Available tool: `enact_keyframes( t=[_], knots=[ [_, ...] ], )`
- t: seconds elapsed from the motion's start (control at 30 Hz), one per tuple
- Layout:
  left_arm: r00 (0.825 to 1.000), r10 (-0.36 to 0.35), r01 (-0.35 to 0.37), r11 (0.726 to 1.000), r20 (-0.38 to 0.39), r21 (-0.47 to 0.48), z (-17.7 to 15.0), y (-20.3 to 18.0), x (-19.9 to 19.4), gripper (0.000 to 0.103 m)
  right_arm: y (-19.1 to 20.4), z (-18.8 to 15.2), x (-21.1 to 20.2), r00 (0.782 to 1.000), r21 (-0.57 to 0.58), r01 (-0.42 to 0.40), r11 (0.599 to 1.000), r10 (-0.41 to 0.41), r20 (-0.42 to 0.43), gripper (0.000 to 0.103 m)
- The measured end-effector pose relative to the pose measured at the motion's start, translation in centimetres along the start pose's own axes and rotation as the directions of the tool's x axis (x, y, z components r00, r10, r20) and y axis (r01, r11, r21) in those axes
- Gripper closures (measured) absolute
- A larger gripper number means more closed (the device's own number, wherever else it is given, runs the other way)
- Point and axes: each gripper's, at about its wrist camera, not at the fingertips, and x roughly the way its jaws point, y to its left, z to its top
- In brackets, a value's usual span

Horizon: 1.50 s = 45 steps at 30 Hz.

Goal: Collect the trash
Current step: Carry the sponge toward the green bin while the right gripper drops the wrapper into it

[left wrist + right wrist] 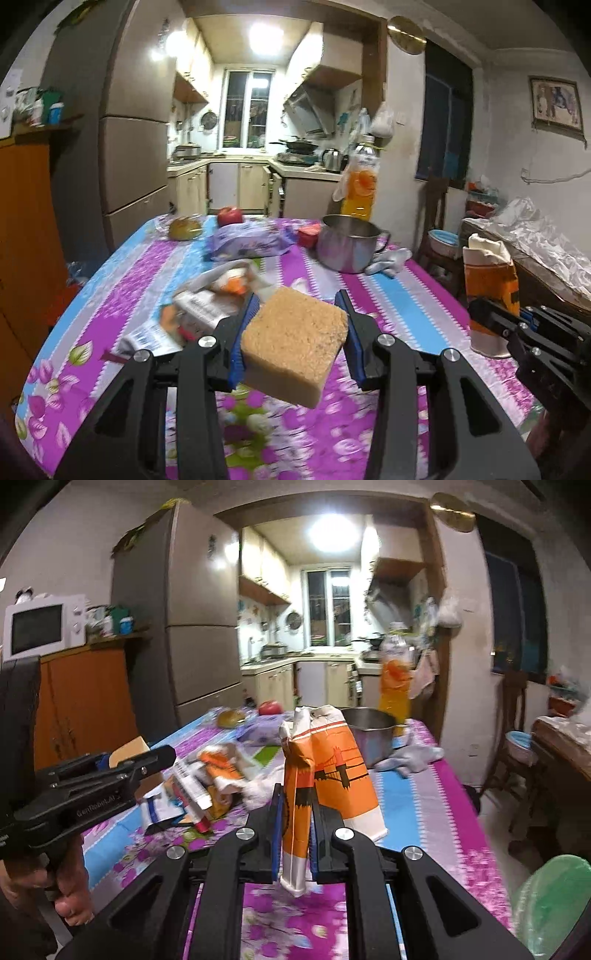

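My left gripper (295,332) is shut on a tan sponge block (295,339) and holds it above the flowered tablecloth (406,295). My right gripper (295,834) is shut on a crumpled orange and white paper bag (325,771), held upright above the table; the bag also shows at the right of the left wrist view (489,288). A pile of crumpled wrappers and paper (199,306) lies on the table left of centre and shows in the right wrist view (207,786). The left gripper with the sponge shows at the left of the right wrist view (122,764).
At the far end stand a steel pot (347,243), an orange juice bottle (360,184), a purple packet (251,240), a red apple (229,216), a pear (184,228) and a grey cloth (389,260). A green bag (554,904) shows at lower right.
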Motion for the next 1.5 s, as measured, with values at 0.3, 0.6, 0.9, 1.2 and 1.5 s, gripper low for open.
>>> enact_keyframes(
  t=[0.3,0.6,0.9,1.2,1.5],
  knots=[
    [0.988,-0.156,0.156,0.985,-0.015,0.069,2.1,-8.8,2.2,0.062,-8.1,2.0,-5.7,0.979,0.054,0.199,0.978,-0.201,0.025,0.091],
    [0.939,-0.335,0.344,0.926,-0.077,0.156,2.2,-19.7,4.7,0.062,-19.3,1.3,-11.3,0.939,0.133,0.343,0.930,-0.340,-0.048,0.099],
    [0.926,-0.329,0.355,0.925,-0.186,0.131,-1.0,-21.0,7.8,0.062,-30.6,-7.1,-15.9,0.905,0.311,0.425,0.850,-0.394,-0.160,0.063],
    [0.939,-0.293,0.315,0.942,-0.180,0.111,-1.8,-17.1,6.1,0.059,-24.8,-6.7,-11.5,0.969,0.244,0.241,0.939,-0.219,-0.116,0.031],
    [0.981,-0.045,0.040,0.999,-0.188,-0.026,-2.7,-2.3,5.0,0.059,-11.6,-1.9,1.5,0.983,0.105,-0.114,0.988,0.128,-0.133,0.031]
  ],
)
